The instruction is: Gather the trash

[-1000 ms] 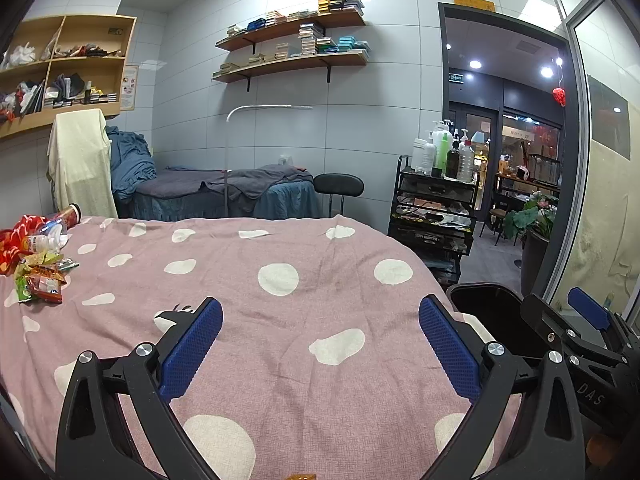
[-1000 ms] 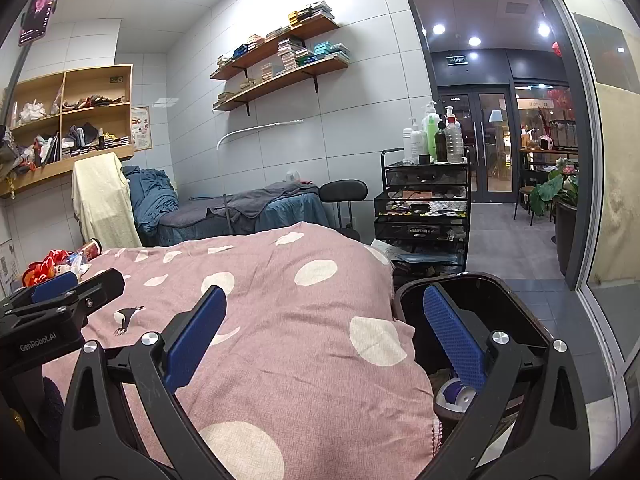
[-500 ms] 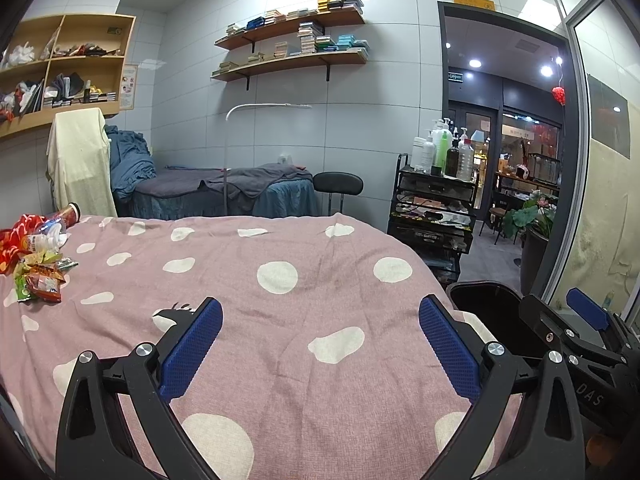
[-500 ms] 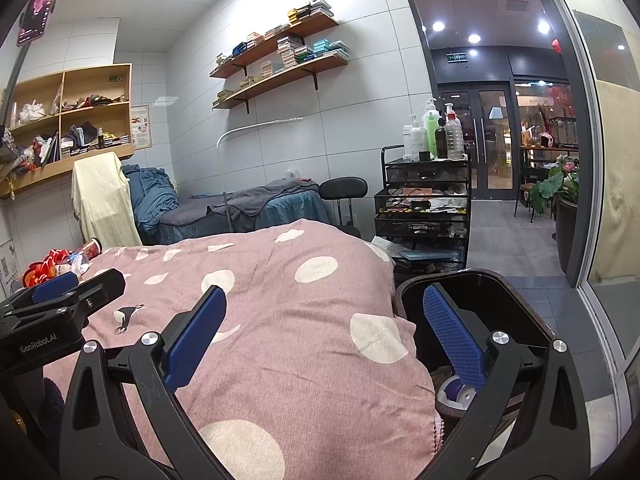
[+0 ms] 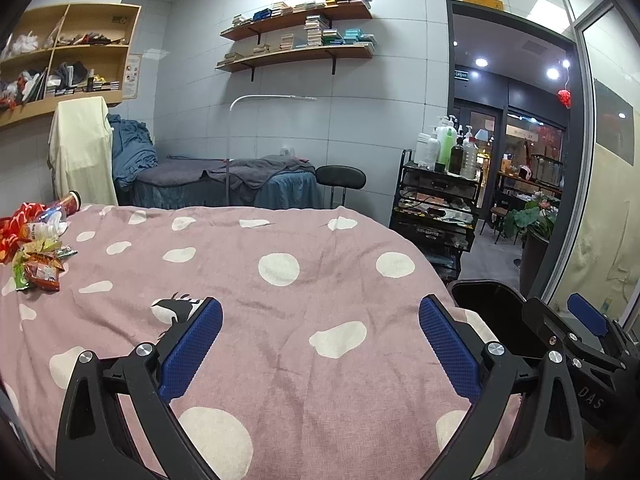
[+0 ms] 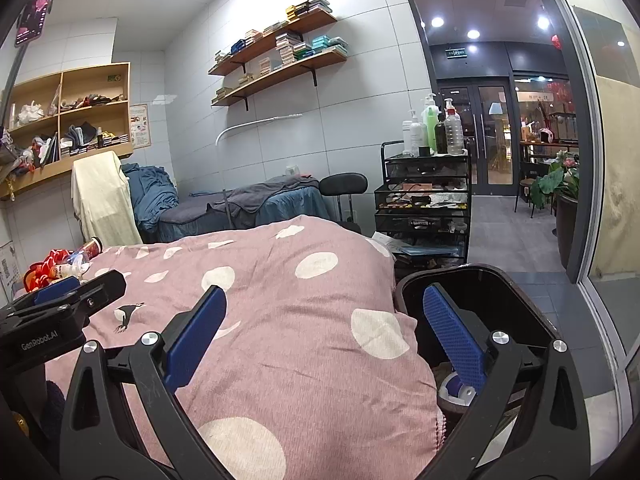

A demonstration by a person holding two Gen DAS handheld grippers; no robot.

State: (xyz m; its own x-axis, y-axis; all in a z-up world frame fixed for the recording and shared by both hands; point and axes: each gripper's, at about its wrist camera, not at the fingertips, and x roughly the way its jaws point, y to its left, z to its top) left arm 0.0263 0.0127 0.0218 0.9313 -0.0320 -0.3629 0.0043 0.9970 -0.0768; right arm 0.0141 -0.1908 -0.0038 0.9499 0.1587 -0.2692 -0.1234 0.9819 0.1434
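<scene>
A pile of trash lies at the far left of the pink polka-dot bed: snack wrappers [image 5: 38,266], a plastic bottle [image 5: 44,229], a red can [image 5: 71,202] and a red bag [image 5: 18,220]. It also shows in the right wrist view [image 6: 60,266]. A black trash bin [image 6: 480,300] stands at the bed's right side, with a blue-white item [image 6: 456,388] inside. My left gripper [image 5: 320,340] is open and empty above the bedspread. My right gripper [image 6: 324,332] is open and empty over the bed's right edge and the bin.
The bedspread [image 5: 280,300] covers the whole bed. A black cart [image 5: 436,208] with bottles stands beyond the bed on the right, beside a black stool [image 5: 340,178]. A second bed [image 5: 224,184] lies by the back wall. A glass wall [image 6: 592,200] is at the right.
</scene>
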